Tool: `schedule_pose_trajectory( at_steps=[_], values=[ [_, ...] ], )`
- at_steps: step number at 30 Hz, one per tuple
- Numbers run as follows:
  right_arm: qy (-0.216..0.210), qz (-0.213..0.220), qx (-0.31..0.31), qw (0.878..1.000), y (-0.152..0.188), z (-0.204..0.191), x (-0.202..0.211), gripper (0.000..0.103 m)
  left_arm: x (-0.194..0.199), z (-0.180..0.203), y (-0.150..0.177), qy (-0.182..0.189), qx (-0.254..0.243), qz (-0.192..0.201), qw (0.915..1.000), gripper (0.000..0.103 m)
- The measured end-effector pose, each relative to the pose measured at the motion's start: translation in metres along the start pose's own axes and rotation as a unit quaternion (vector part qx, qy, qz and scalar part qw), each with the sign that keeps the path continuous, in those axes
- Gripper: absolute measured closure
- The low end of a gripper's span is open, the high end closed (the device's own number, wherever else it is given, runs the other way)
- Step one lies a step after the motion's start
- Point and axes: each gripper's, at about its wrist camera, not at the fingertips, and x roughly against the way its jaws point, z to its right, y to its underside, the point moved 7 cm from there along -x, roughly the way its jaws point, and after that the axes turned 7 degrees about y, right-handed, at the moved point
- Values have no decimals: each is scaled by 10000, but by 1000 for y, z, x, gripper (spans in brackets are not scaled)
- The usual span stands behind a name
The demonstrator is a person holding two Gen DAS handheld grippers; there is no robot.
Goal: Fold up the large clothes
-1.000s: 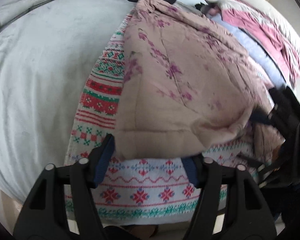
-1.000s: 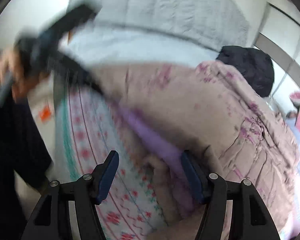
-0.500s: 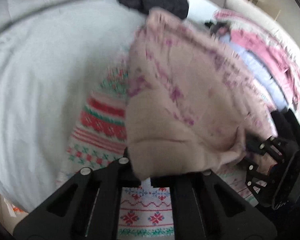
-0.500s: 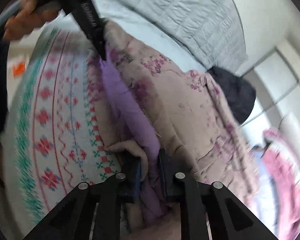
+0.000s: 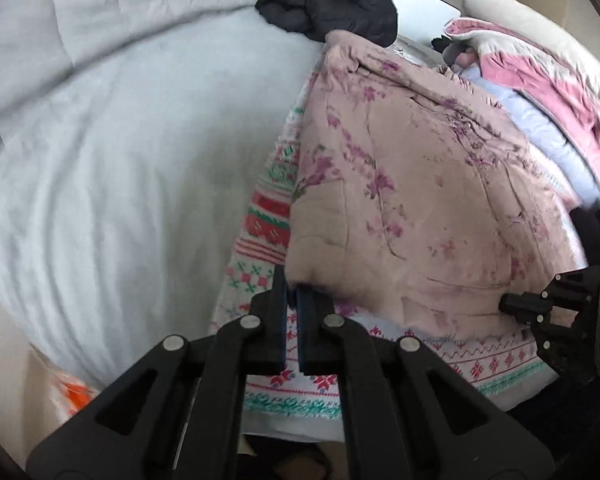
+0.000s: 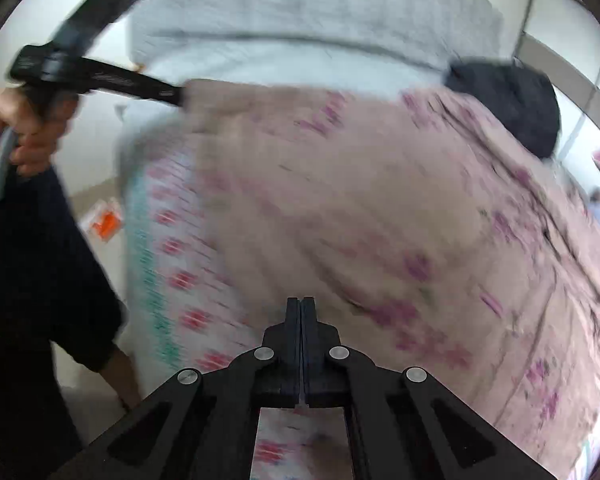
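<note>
Left gripper (image 5: 291,294) clamps the near corner of a pink floral quilted garment (image 5: 412,200) on a bed.

The jaws are pressed together on the garment's lower left corner, which lies over a white blanket (image 5: 268,216) patterned in red and green bands. A pale grey bedspread (image 5: 120,140) fills the left side. A black padded garment (image 5: 332,0) sits at the far end, and pink-and-white bedding (image 5: 548,68) lies along the right. The right gripper (image 5: 508,302) reaches in at the right edge, against the floral garment's lower hem.
</note>
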Motion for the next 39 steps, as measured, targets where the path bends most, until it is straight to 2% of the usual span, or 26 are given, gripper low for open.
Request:
schedule_pose_trajectory(
  at_steps=[2,3,6,7,9,12,13,16,17,18,20,23,25,29,31,34,39],
  values=[
    [-60,181,159,9997,-3,-5,8,95,-2,-4,-1,227,118,42,9997,98],
    [-55,202,276,9994,-6,-12,11,86,-5,-7,-1,273,175,13,9995,98],
    [112,224,615,9978,-6,-29,11,47,-11,-6,2,472,369,-51,9982,97],
    [72,189,741,9970,0,-37,9,45,-14,-4,3,513,410,-66,9978,93],
    [-98,133,1011,9947,7,-54,9,45,-18,0,5,501,466,-73,9976,90],
    [-701,444,1156,9898,2,-75,25,45,-17,5,4,493,496,36,9975,89],
    [-770,507,1139,9892,1,-77,27,45,-16,6,2,504,516,93,9974,89],
    [-302,192,1014,9942,5,-70,5,45,-8,8,-8,599,550,400,9959,89],
    [-299,134,871,9957,6,-63,-3,45,-6,8,-10,600,535,466,9957,89],
    [-488,146,572,9971,3,-56,-6,46,-3,10,-12,597,504,551,9954,89],
    [-516,177,117,9984,-1,-40,-4,46,-1,11,-14,544,437,609,9957,89],
    [-788,320,-188,9962,-7,-29,5,46,-4,9,-14,496,431,588,9961,89],
    [-779,241,-138,9966,-4,-26,2,46,-4,7,-12,555,509,537,9957,89],
    [-327,258,324,9986,1,-31,5,47,-9,7,-1,638,586,248,9959,89],
    [-170,319,403,9985,-1,-31,4,47,-10,8,4,573,538,182,9967,81],
    [17,375,463,9982,-3,-26,2,47,-13,15,15,565,406,80,9975,75],
    [-195,410,147,9989,-6,-17,9,47,-11,33,29,466,-33,-10,9989,74]
  ],
)
